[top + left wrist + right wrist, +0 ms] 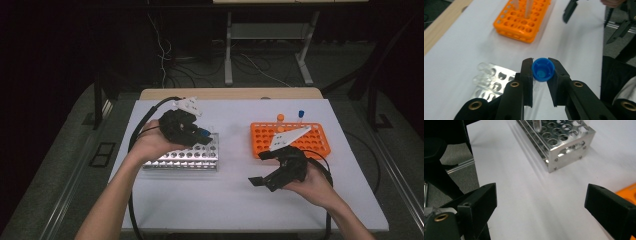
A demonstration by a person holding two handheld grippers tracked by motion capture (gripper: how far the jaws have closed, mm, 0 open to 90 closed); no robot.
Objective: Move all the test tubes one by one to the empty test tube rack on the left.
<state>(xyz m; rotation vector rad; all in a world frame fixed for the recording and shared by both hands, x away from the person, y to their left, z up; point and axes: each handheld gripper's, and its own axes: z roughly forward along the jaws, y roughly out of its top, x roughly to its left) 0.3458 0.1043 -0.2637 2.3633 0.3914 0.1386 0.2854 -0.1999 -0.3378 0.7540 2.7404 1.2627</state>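
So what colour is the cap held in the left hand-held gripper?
Blue; the cap shows best in the left gripper view.

White-topped table [230, 200] with wooden far edge stands on grey floor [60, 165]; beyond it, a white-legged desk frame [228, 55], loose cables [165, 60], dark unlit surroundings.

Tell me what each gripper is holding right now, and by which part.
The left gripper is pinching a tube by the sides of its blue cap, above the metal rack. The right gripper is open and holds nothing.
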